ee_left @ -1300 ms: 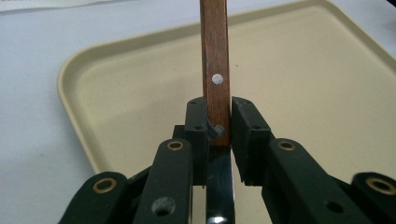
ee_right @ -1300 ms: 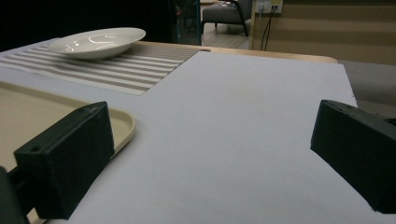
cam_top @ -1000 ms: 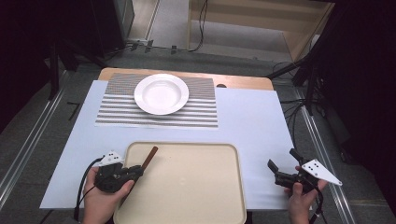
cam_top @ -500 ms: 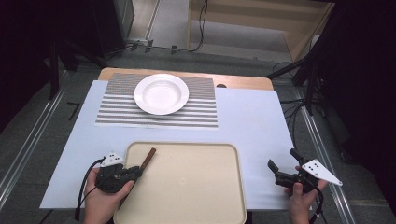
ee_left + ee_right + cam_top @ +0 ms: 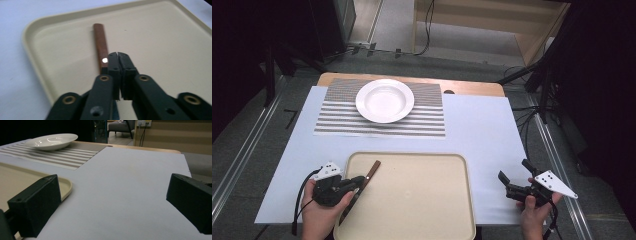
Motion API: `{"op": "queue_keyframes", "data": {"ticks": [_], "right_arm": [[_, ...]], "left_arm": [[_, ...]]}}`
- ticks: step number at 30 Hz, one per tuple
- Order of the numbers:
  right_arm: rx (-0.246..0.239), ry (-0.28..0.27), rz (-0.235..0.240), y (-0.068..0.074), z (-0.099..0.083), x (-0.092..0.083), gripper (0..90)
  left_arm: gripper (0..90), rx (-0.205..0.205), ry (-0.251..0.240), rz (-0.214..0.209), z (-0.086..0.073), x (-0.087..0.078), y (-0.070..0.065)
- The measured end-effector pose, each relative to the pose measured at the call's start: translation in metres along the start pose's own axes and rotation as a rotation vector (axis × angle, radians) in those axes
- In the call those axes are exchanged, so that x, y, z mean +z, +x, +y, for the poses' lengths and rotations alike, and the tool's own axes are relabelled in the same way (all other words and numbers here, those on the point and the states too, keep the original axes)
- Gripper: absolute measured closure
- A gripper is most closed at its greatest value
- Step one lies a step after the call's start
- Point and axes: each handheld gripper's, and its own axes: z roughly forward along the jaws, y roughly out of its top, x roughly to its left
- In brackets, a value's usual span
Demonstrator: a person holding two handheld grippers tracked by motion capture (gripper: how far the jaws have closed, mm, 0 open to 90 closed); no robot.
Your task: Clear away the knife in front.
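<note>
A utensil with a brown wooden handle (image 5: 373, 170) lies slanted along the left side of the beige tray (image 5: 422, 205). My left gripper (image 5: 359, 181) rests over its middle at the tray's left rim. Its jaws have just been closing. In the left gripper view they meet (image 5: 117, 53) with nothing showing between them. The handle (image 5: 100, 40) runs on just left of the left jaw. My right gripper (image 5: 514, 171) stands open, low over the white table cover to the right of the tray. In the right gripper view nothing lies between its wide-apart jaws (image 5: 120, 202).
A white deep plate (image 5: 384, 100) sits on a striped placemat (image 5: 427, 120) at the far side of the table; the right gripper view shows the plate (image 5: 51, 141) far left. The white table cover (image 5: 482, 135) stretches between placemat and tray. Cables and dark stands surround the table.
</note>
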Motion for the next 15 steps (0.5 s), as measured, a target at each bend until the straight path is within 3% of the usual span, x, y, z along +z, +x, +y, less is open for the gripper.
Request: {"op": "queue_keyframes", "data": {"ticks": [2,6,8,15], "right_arm": [[-0.002,0.001,-0.001,0.000,0.000,0.000,0.0],[-0.001,0.001,-0.002,0.000,0.000,0.000,0.0],[-0.002,0.001,-0.002,0.000,0.000,0.000,0.0],[-0.002,0.001,-0.002,0.000,0.000,0.000,0.0]], "left_arm": [[89.1,0.040,0.020,-0.015,0.002,0.006,-0.006],[89.3,0.097,0.078,0.017,0.004,0.016,-0.012],[89.3,0.103,0.097,0.040,0.004,0.018,-0.011],[89.4,0.079,0.103,0.060,0.003,0.014,0.000]]}}
